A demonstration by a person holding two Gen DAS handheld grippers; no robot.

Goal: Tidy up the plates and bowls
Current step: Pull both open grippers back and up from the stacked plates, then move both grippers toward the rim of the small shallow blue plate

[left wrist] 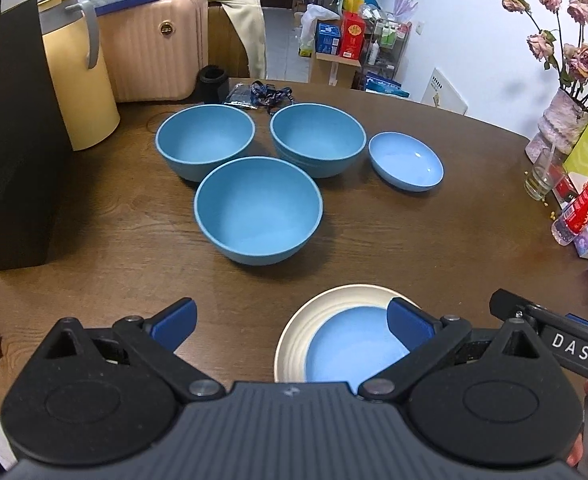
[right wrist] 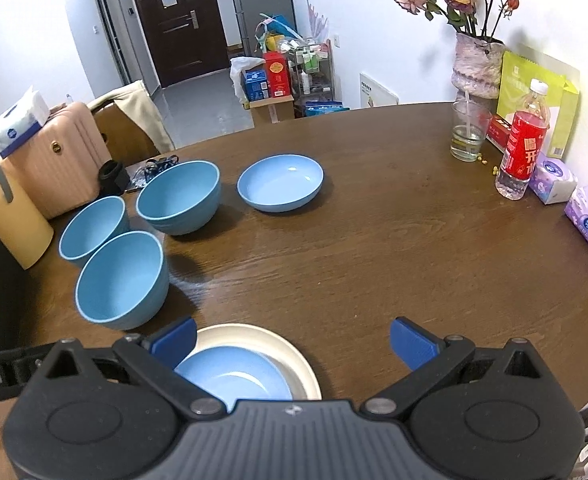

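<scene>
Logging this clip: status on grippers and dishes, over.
Left gripper and right gripper open, empty. Three blue bowls separate, unstacked; blue shallow plate alone; small blue plate on cream plate. Nothing blocking.

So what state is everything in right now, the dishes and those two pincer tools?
Left gripper: open, holding nothing.
Right gripper: open, holding nothing.
Three deep blue bowls: upright, empty, unstacked.
Shallow blue dish: upright, empty, alone.
Cream plate: flat on the table, small blue plate stacked on it.
Glass: upright, some water.

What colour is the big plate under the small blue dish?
Cream, with ridged rings; the big plate shows best in the right wrist view.
</scene>
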